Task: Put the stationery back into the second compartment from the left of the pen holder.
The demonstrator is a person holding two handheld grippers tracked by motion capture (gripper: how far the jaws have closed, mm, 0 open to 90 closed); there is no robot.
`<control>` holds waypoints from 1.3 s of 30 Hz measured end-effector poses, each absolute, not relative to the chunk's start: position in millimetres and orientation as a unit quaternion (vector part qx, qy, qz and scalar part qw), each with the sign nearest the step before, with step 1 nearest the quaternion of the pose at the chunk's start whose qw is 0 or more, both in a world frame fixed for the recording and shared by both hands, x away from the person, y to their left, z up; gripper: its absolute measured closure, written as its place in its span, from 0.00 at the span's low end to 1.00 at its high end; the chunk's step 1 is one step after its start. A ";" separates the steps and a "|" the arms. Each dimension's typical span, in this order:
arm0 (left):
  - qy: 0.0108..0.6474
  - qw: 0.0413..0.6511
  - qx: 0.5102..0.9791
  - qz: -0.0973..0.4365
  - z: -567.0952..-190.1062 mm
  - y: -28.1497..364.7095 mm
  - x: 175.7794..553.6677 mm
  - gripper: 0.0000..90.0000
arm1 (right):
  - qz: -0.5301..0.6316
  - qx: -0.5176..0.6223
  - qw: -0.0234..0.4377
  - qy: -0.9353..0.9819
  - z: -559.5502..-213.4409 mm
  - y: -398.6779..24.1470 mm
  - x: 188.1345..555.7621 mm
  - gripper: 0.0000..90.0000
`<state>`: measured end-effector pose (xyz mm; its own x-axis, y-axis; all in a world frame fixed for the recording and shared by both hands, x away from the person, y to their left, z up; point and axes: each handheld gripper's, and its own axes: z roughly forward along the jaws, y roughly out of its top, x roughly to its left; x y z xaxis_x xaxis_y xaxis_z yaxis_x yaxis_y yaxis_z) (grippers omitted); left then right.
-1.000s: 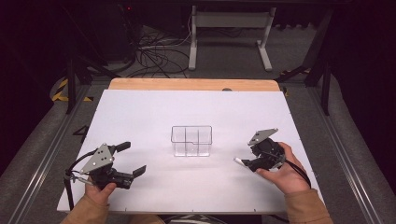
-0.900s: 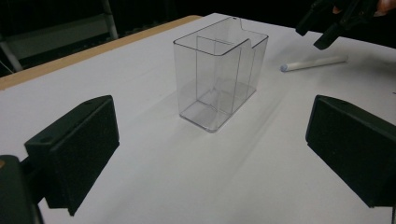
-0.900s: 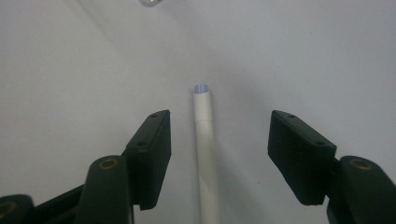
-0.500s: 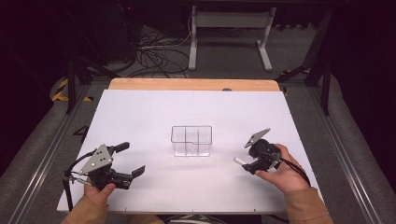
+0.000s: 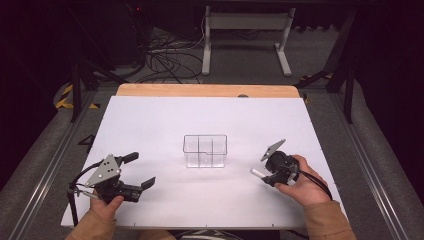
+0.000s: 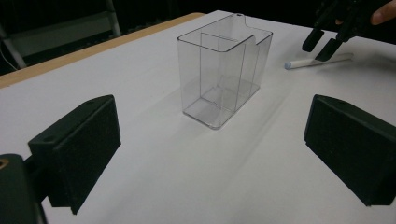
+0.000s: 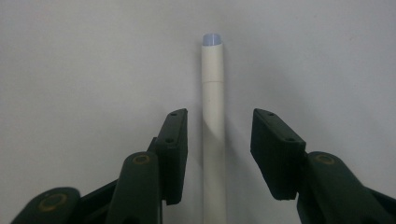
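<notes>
Light falls from above onto the white rectangular table top (image 5: 165, 120), which reads bright and even, while the floor around it sinks into near black from nine to three o'clock. The clear plastic divided box (image 6: 219, 70) casts a soft shadow toward five o'clock in the left gripper view. The white cylindrical marker with a pale blue tip (image 7: 214, 116) looks slightly soft. All frames are somewhat grainy.
</notes>
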<state>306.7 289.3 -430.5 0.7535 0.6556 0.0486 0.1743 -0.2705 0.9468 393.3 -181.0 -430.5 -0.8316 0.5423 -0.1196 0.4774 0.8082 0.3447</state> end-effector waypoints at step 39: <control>0.273 0.540 0.767 0.213 -431.3 287.2 305.9 0.06 | 0.127 0.245 0.119 0.954 -438.9 -174.2 390.8 0.88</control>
